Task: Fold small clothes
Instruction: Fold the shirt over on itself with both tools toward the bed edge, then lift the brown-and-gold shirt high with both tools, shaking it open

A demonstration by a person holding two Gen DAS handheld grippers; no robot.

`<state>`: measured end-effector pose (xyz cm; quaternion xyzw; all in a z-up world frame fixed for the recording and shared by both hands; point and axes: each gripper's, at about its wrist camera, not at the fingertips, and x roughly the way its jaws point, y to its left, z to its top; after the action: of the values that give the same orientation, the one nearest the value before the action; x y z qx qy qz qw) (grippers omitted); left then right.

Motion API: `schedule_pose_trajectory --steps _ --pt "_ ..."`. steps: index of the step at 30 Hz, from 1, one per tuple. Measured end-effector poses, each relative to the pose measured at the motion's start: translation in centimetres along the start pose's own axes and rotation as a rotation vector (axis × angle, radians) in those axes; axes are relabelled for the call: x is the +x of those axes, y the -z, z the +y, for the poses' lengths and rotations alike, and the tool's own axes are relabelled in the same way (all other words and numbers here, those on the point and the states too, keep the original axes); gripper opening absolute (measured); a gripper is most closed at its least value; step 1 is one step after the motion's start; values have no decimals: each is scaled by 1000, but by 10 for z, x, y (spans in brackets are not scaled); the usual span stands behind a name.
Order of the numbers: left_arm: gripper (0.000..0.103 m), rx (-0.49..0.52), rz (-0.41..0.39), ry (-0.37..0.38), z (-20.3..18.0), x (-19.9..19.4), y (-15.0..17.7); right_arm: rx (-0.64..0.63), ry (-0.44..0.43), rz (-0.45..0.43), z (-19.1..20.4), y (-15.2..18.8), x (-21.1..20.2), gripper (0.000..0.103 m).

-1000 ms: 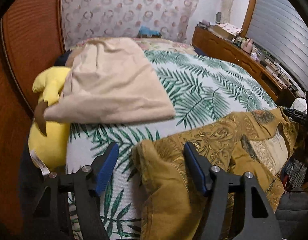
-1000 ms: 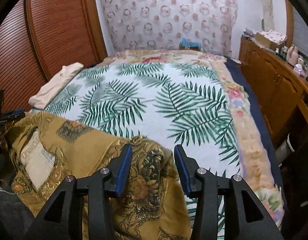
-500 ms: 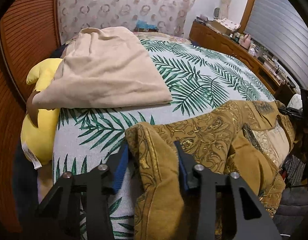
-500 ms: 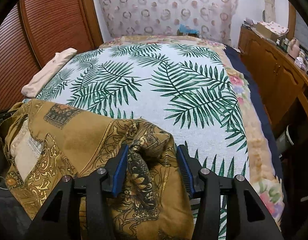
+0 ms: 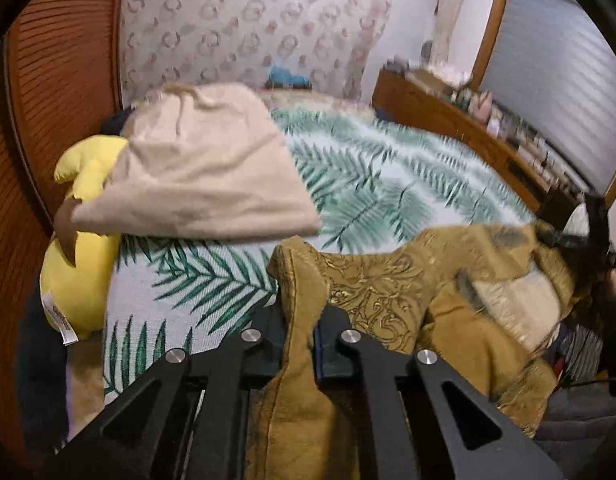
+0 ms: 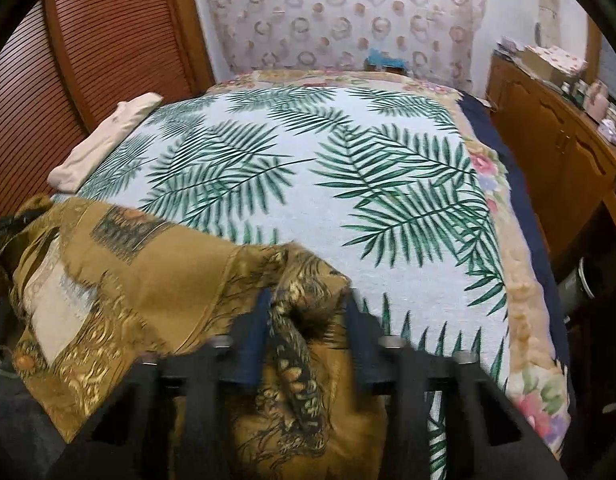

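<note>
Two black two-finger grippers grip one mustard-gold patterned garment (image 5: pixel 391 292) at near edge of palm-leaf print bedspread (image 6: pixel 308 184). Left gripper (image 5: pixel 300 340) pinched tight on raised fabric fold; right gripper (image 6: pixel 308 336) clamped on bunched corner, slightly blurred. Folded beige cloth (image 5: pixel 204 168) well apart at far left, resting on yellow plush toy (image 5: pixel 76 276)

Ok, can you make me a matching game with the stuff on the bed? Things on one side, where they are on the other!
Things:
1. gold patterned garment
2. beige cloth
3. yellow plush toy
4. blue item

Places:
A. partly under the beige cloth, at the bed's left edge
B. far end of the bed, by the patterned wall
C. pinched in both grippers
D. lying over the plush toy

Pairs: 1-C, 2-D, 3-A, 4-B
</note>
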<state>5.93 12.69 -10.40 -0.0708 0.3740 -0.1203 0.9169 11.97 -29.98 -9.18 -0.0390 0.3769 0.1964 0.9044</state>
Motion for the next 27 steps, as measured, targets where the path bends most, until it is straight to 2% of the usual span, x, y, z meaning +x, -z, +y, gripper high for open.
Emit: schedule_pose_trajectory --steps 3,7,14,18,23,27 --pt "9 -10 -83 17 -6 -24 -2 -8 -10 -36 3 6 -15 13" --pt "9 -16 -193 46 -19 -61 -7 31 -47 -192 5 9 -63 12" --pt "8 26 -379 65 -35 -127 -32 6 -38 -385 18 10 -146 10" --pt "8 43 -483 85 -45 -162 -42 -78 -28 -439 35 8 -198 9" --pt "8 66 -607 97 -56 -207 -53 -111 -22 -539 45 6 -265 9" --pt "8 81 -663 81 -57 -229 -78 -141 -20 -617 49 -6 -310 9"
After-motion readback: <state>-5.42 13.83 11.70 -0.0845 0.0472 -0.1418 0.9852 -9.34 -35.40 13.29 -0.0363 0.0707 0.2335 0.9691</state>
